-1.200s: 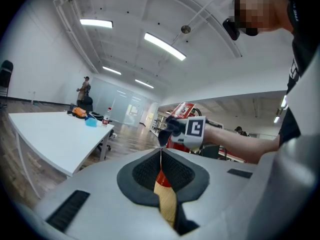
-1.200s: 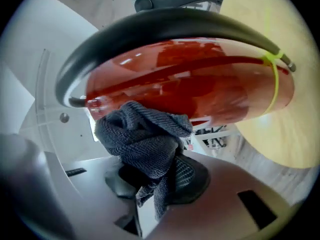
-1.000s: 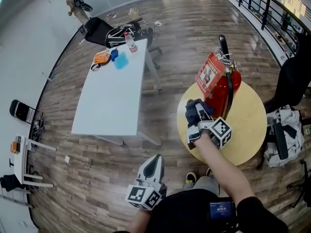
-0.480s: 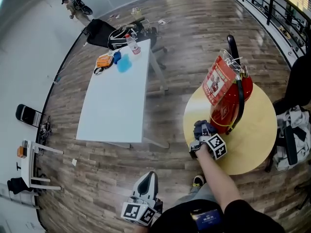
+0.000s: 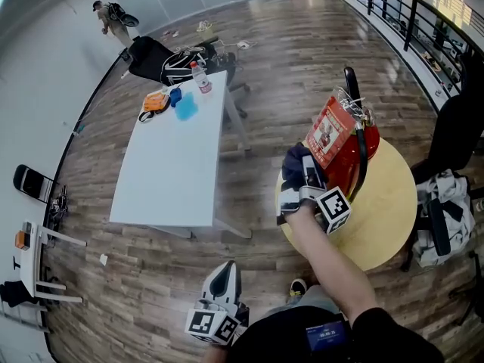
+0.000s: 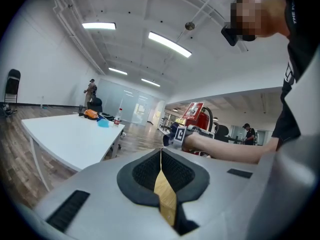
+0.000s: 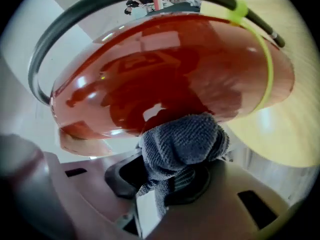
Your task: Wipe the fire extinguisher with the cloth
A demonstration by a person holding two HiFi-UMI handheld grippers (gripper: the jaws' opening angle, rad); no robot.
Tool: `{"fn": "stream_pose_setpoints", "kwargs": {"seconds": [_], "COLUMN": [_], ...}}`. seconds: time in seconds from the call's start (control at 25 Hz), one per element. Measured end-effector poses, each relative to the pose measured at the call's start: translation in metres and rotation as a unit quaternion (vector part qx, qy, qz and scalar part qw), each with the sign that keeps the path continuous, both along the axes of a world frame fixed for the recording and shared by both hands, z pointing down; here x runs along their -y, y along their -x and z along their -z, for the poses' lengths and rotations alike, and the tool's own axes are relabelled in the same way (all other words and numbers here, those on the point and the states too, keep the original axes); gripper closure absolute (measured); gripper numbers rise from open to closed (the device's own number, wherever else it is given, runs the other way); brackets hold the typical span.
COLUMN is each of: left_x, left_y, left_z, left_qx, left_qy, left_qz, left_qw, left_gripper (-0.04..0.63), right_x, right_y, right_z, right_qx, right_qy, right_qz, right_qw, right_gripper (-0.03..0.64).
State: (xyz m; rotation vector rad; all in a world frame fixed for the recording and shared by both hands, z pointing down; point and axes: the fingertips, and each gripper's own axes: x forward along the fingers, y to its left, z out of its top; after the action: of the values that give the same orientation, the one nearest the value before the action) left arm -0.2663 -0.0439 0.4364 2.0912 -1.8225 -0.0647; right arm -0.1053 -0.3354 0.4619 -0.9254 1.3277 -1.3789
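A red fire extinguisher (image 5: 349, 157) with a black hose and a hanging tag stands on the round wooden table (image 5: 386, 210). My right gripper (image 5: 300, 174) is shut on a bunched grey cloth (image 5: 293, 166), which presses against the extinguisher's left side. In the right gripper view the cloth (image 7: 184, 141) touches the glossy red cylinder (image 7: 170, 69), with the black hose (image 7: 45, 44) curving around it. My left gripper (image 5: 224, 284) hangs low near my body, shut, with nothing in it. In the left gripper view its jaws meet (image 6: 161, 176).
A long white table (image 5: 174, 150) stands to the left with a bottle (image 5: 200, 76), a blue item and an orange item on it. Chairs and bags lie behind it. A black chair with clothing (image 5: 446, 203) stands right of the round table. A person (image 5: 113, 20) stands far off.
My right gripper has moved the cloth up the extinguisher's side, from near the base half a second ago to about mid-height now. The left gripper stayed low.
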Motion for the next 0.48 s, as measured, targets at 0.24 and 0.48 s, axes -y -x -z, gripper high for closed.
{"fn": "stream_pose_setpoints", "kwargs": {"seconds": [0.24, 0.48], "left_x": [0.005, 0.004], "left_y": [-0.003, -0.007], "left_z": [0.023, 0.020], "left_qx": [-0.007, -0.028], "left_qy": [-0.045, -0.056], "left_qz": [-0.010, -0.010], "left_qw": [0.9989, 0.9980], "left_gripper": [0.572, 0.572], "right_x": [-0.009, -0.022], "right_y": [0.005, 0.007], "right_z": [0.107, 0.130], "right_qx": [0.039, -0.003], "right_qy": [-0.072, -0.111], "right_qz": [0.042, 0.100], "right_qw": [0.996, 0.989], "right_gripper": [0.522, 0.520]}}
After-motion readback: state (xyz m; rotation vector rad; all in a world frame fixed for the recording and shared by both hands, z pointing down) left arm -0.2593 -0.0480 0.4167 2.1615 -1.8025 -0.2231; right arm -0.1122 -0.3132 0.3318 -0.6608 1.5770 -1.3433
